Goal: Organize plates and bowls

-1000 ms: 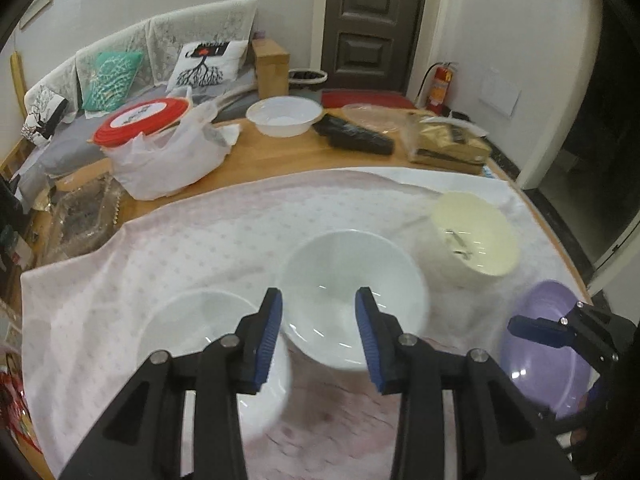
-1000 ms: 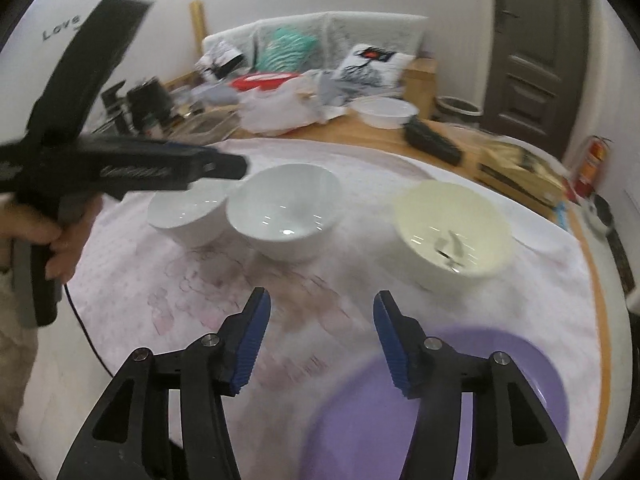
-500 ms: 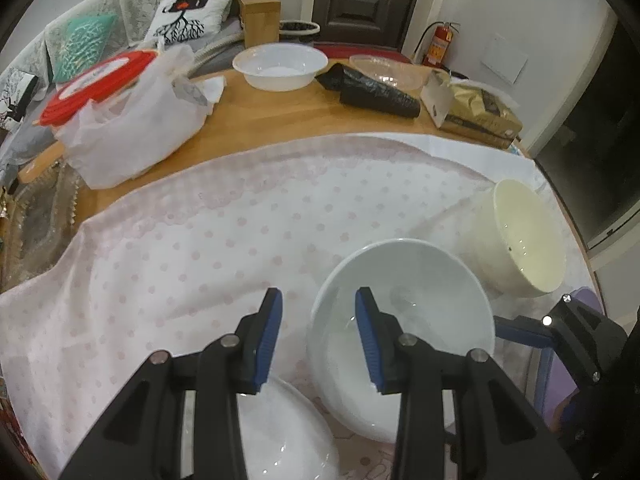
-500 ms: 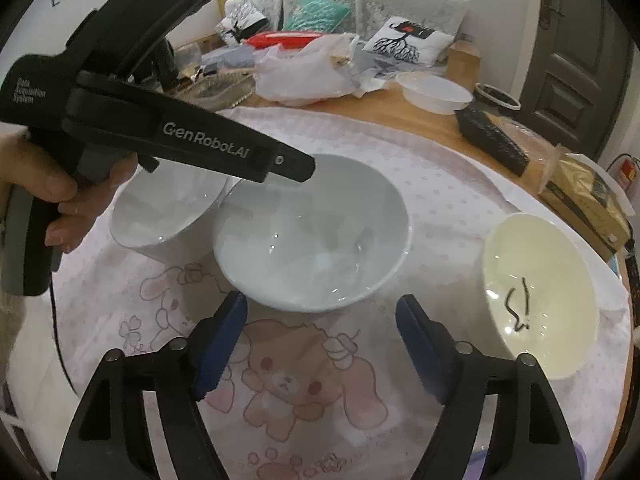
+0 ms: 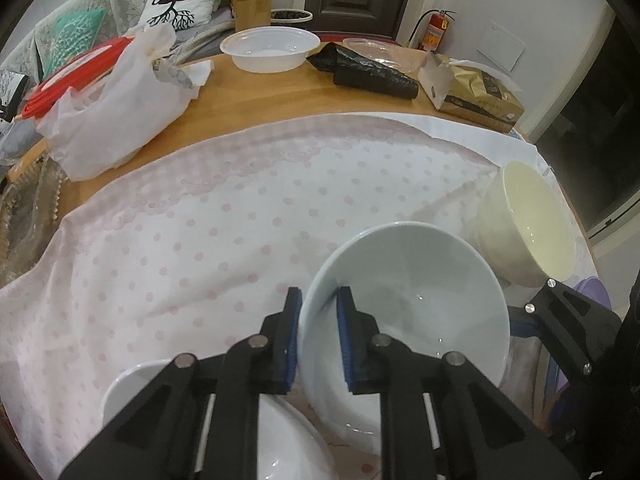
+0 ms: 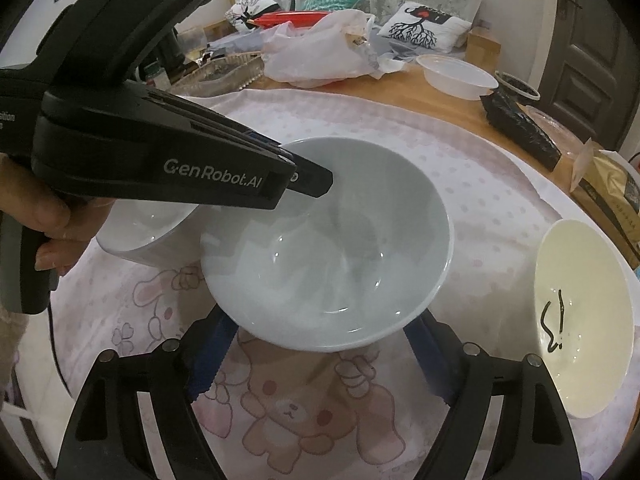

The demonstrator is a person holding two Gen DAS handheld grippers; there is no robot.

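- The tabletop (image 5: pixel 280 96) is round and wooden, and a dotted pink cloth (image 5: pixel 200 216) covers its near half; in the right wrist view the cloth (image 6: pixel 288 408) shows a bear print at 6 o'clock.
- A white bowl (image 5: pixel 404 312) sits at 5 o'clock in the left wrist view, tilted, its rim standing up between the two blue pads. In the right wrist view this bowl (image 6: pixel 328 240) fills the centre.
- The left gripper (image 5: pixel 318 338) is clamped on the bowl's near-left rim, one pad outside the wall and one inside. From the right wrist view the left gripper (image 6: pixel 308 180) reaches in from 9 o'clock and meets the rim at the bowl's 10 o'clock; a hand (image 6: pixel 44 216) holds its grip.
- The right gripper (image 6: pixel 316 360) is spread wide, a blue pad on each side of the bowl's lower wall at 7 and 5 o'clock; whether the pads touch the bowl I cannot tell.
- A cream bowl (image 5: pixel 528 224) stands at 3 o'clock of the white one, near it; in the right wrist view the cream bowl (image 6: pixel 584 316) has a dark squiggle inside.
- A second white bowl (image 5: pixel 280 440) lies at 6 o'clock under the left gripper, just beside the held one; it shows as (image 6: pixel 148 232) at 9 o'clock in the right wrist view.
- A sliver of purple plate (image 5: pixel 596 296) shows at 4 o'clock.
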